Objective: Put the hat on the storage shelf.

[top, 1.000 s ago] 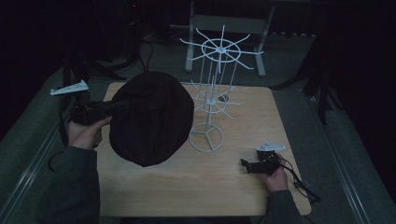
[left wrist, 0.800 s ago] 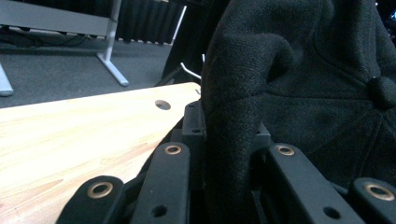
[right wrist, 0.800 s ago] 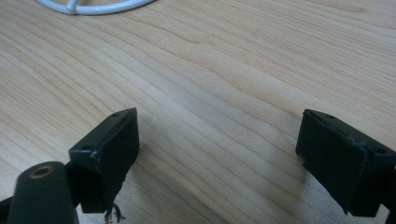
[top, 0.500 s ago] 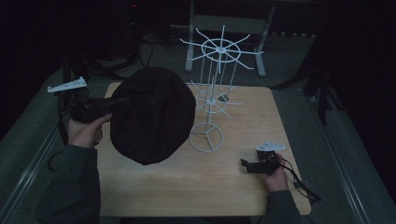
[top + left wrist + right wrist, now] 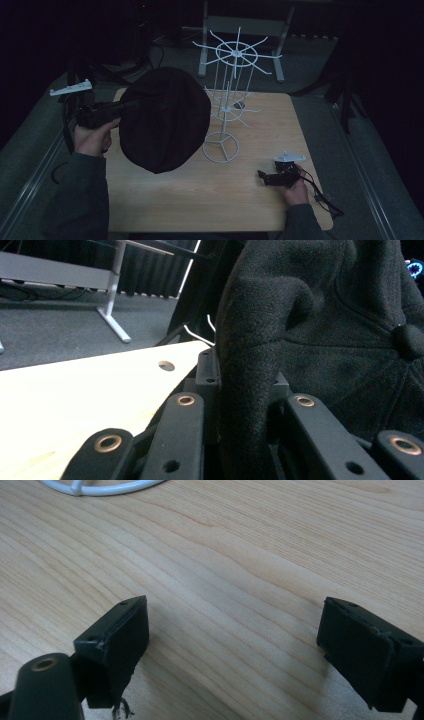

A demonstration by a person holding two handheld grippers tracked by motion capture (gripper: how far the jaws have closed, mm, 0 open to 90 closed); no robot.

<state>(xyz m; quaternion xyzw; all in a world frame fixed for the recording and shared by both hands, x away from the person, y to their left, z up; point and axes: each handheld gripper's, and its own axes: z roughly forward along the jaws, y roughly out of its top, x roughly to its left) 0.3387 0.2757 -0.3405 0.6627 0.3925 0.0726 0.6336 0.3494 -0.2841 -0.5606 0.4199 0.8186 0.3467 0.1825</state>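
Observation:
A black cap (image 5: 165, 120) hangs in the air over the left half of the table, beside a white wire rack (image 5: 227, 100). My left gripper (image 5: 131, 106) is shut on the cap's edge. In the left gripper view the cap's thick fabric (image 5: 260, 365) is pinched between the jaws, and a white wire tip (image 5: 197, 335) shows behind it. My right gripper (image 5: 263, 176) rests low on the table near the front right, jaws open and empty. In the right gripper view it (image 5: 232, 630) faces bare wood, with the rack's round base (image 5: 100, 486) at the top.
The wooden table (image 5: 210, 200) has a small round hole (image 5: 166, 365) in its top. A grey metal frame (image 5: 245, 25) stands on the floor behind the table. Grey carpet surrounds it. Cables trail from both grippers.
The cap and my left gripper have shifted slightly up and toward the rack. The right gripper has stayed still.

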